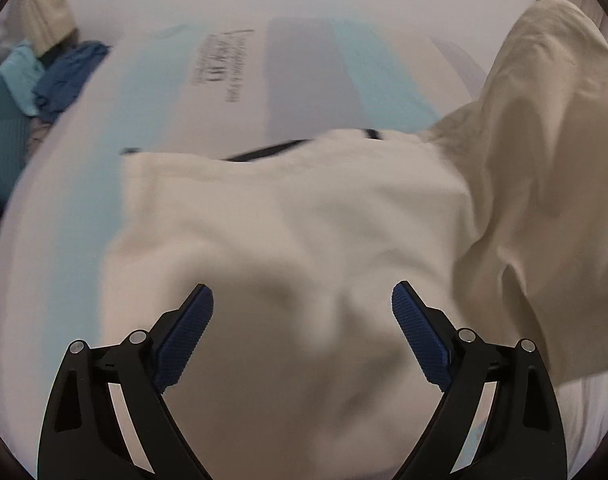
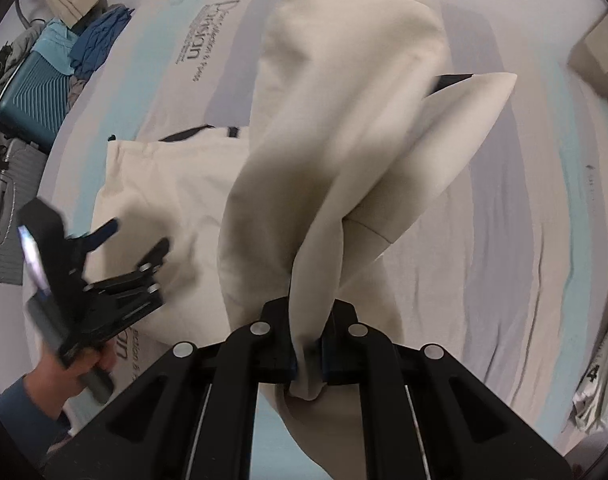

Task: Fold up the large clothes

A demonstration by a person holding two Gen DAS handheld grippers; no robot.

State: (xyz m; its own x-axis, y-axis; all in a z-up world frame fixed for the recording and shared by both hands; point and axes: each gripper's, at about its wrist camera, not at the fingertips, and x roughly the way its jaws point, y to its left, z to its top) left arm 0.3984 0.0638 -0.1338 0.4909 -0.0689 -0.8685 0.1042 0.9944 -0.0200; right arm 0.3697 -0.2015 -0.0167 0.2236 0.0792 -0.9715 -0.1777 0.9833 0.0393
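The mattress [image 2: 483,208], white with pale blue stripes and dark printed lettering, fills the ground beneath both of your tools. Spread across it is the cream garment [image 2: 176,184], part lying flat and part lifted. A black strap edge [image 1: 264,150] shows at the far side of the flat part, ahead of your left gripper.

Your right gripper [image 2: 307,354] is clamped on a bunched fold of the cream garment, and the cloth rises away from its fingers in a tall, draped column straight ahead. In the left wrist view that raised section hangs up and to the right of the tool.

Your left gripper [image 1: 302,312] has its jaws spread wide, empty, with the blue pads [image 1: 188,332] apart over the flat, blurred cloth just below and ahead. From the right wrist view it sits low to the left, gripped by your left hand [image 2: 84,364].

Far to the left of both tools, off the mattress edge, sit a teal suitcase [image 2: 32,92] and a heap of blue clothes [image 2: 96,40].
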